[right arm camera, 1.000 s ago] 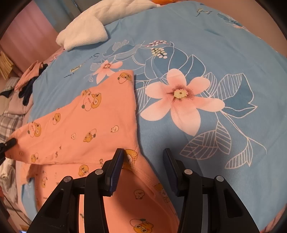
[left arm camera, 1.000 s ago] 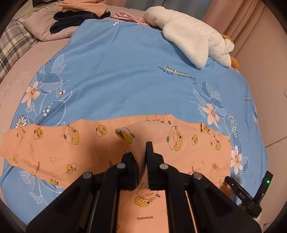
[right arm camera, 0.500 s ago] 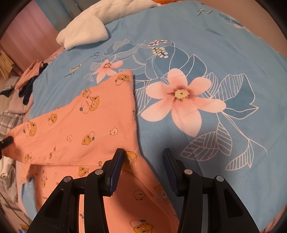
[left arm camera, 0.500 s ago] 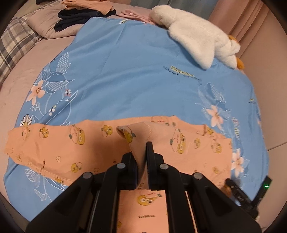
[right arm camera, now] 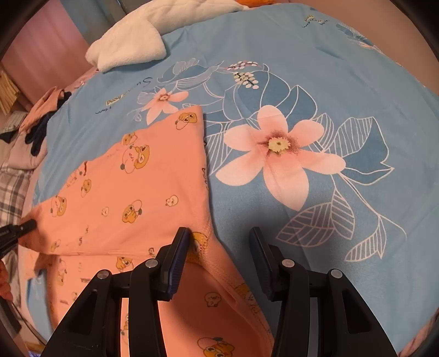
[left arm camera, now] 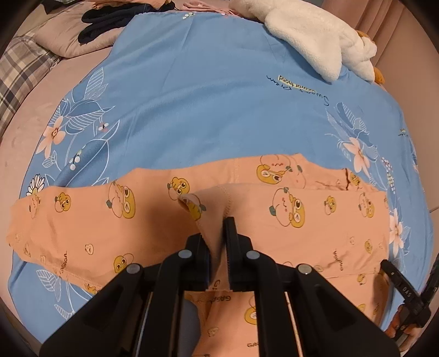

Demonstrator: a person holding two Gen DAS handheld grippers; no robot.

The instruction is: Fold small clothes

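From the left wrist camera, the left gripper (left arm camera: 218, 239) has its black fingers (left arm camera: 233, 241) almost together, parting slightly, with a raised fold of the peach cotton garment printed with yellow cartoon bears (left arm camera: 315, 219) pinched between them. The garment lies spread in a wide band across the near part of the blue floral bedsheet (left arm camera: 205, 96), its folded upper layer lying on a lower layer that shows along the far edge. A white fleecy plush toy (left arm camera: 310, 35) rests at the sheet's far right corner, and a pile of dark clothes (left arm camera: 107, 19) sits on a pinkish pillow (left arm camera: 68, 41) at the far left. The tip of the other gripper shows at the lower right edge.

From the right wrist camera, the right gripper (right arm camera: 219, 252) has its fingers (right arm camera: 178, 255) standing about half open. A seamed edge of the peach garment (right arm camera: 137, 192) lies between them, close to the left finger, but the pads do not press on it. The garment sits left of the big pink flower (right arm camera: 277, 162) printed on the sheet.
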